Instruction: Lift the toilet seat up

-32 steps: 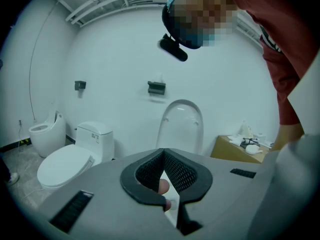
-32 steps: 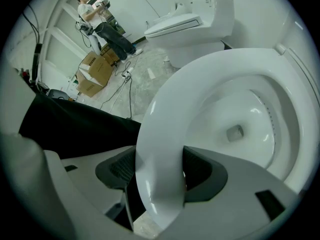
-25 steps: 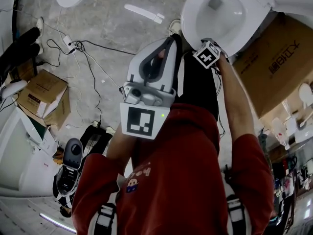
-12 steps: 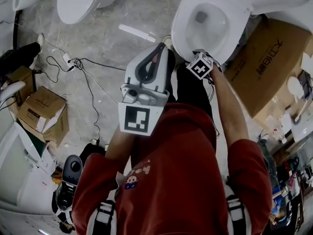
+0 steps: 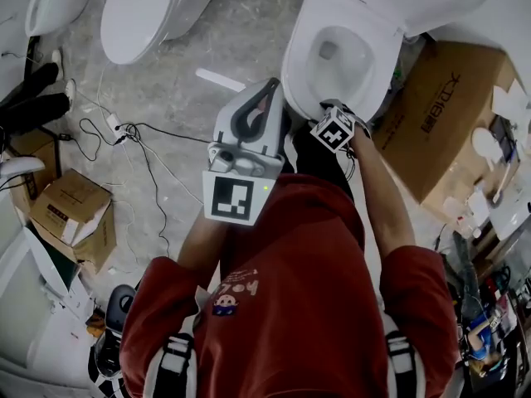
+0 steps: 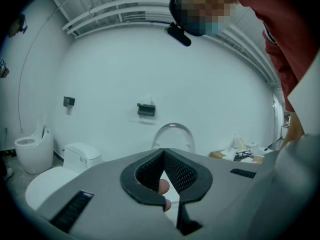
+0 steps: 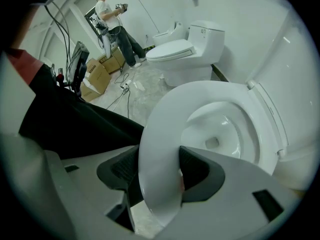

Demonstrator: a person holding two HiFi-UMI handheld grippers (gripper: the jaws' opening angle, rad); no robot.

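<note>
The white toilet (image 5: 336,56) stands at the top of the head view, its lid up at the back. Its seat (image 7: 165,129) is a broad white ring over the bowl (image 7: 220,134). My right gripper (image 7: 159,176) is shut on the seat's front rim, one dark pad on each side of it. In the head view that gripper (image 5: 328,113) sits at the front edge of the seat (image 5: 297,77). My left gripper (image 5: 271,85) is held up in front of the red sleeve, away from the toilet. In its own view the left gripper (image 6: 163,151) is shut, with nothing held.
A large cardboard box (image 5: 440,114) stands right of the toilet. Two more toilets (image 5: 141,15) are at the top left. Cables (image 5: 141,139) and small boxes (image 5: 70,210) lie on the floor at left. Another person (image 7: 112,24) stands by a further toilet (image 7: 185,49).
The toilet has slid left and lower in the head view as the head camera moved. The right gripper has stayed at the seat's front rim. The left gripper is still held up.
</note>
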